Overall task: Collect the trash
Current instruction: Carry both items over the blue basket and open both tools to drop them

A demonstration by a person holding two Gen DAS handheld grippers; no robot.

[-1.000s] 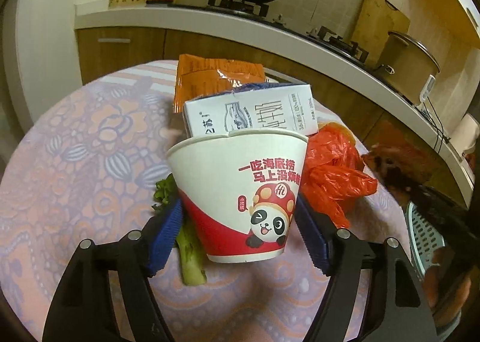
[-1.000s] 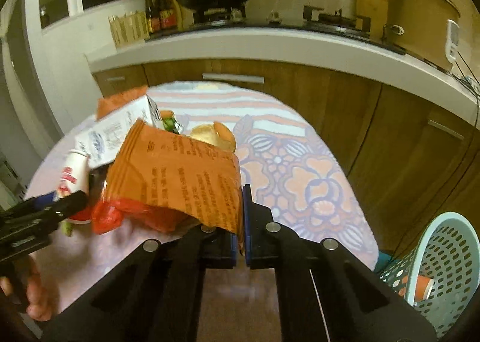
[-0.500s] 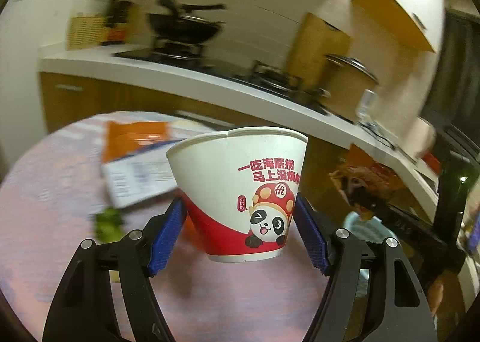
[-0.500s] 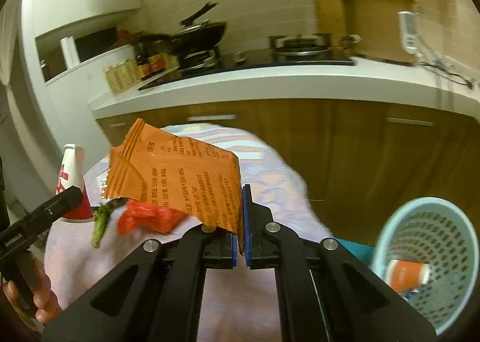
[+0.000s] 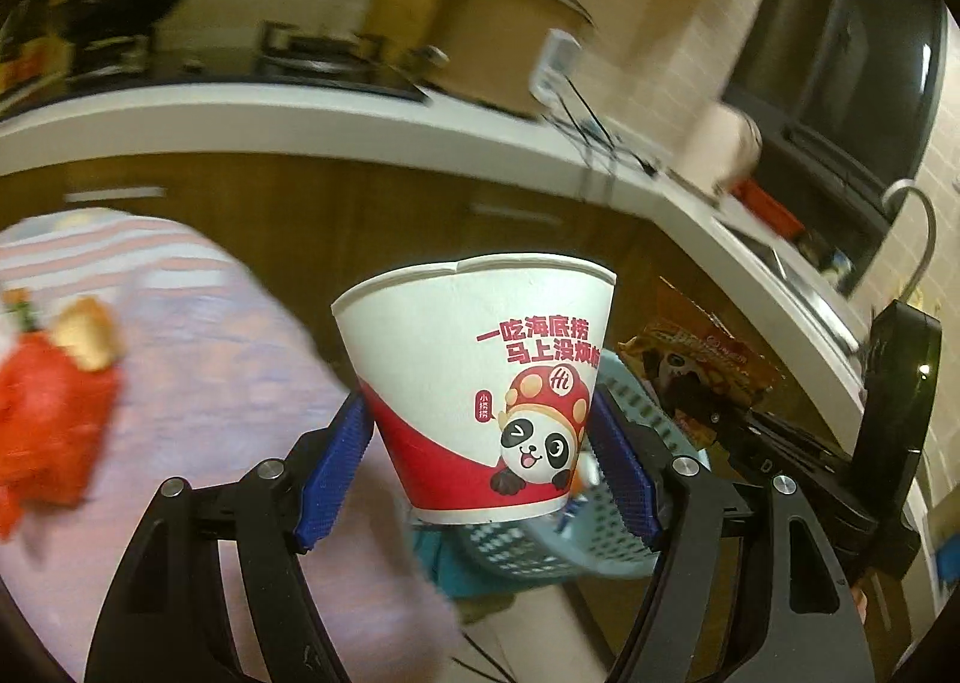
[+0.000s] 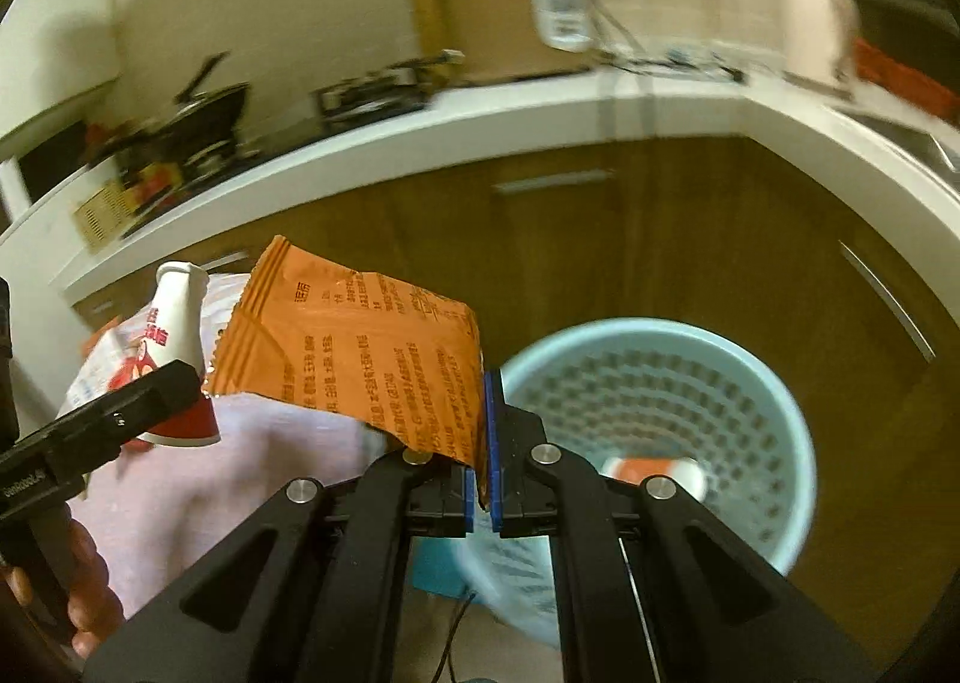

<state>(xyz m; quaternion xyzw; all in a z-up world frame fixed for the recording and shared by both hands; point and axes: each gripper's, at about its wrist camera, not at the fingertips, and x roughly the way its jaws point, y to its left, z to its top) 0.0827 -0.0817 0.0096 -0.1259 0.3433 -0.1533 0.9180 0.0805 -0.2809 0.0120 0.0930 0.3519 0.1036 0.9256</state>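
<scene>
Two loads ride together: our left tool (image 5: 480,461) clamps the panda paper cup (image 5: 480,383), our right tool (image 6: 480,443) pinches the orange snack wrapper (image 6: 360,347), near the blue wastebasket (image 6: 690,347); next, release over it.

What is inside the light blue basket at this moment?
The right-wrist view shows one red-and-white cup lying at the bottom of the basket. The right claw and its orange packet cover the basket's near left part.

Glossy paper cup (image 5: 480,377); crinkled foil wrapper (image 6: 360,359); perforated plastic basket (image 6: 660,383); wood cabinets (image 6: 660,239)
</scene>
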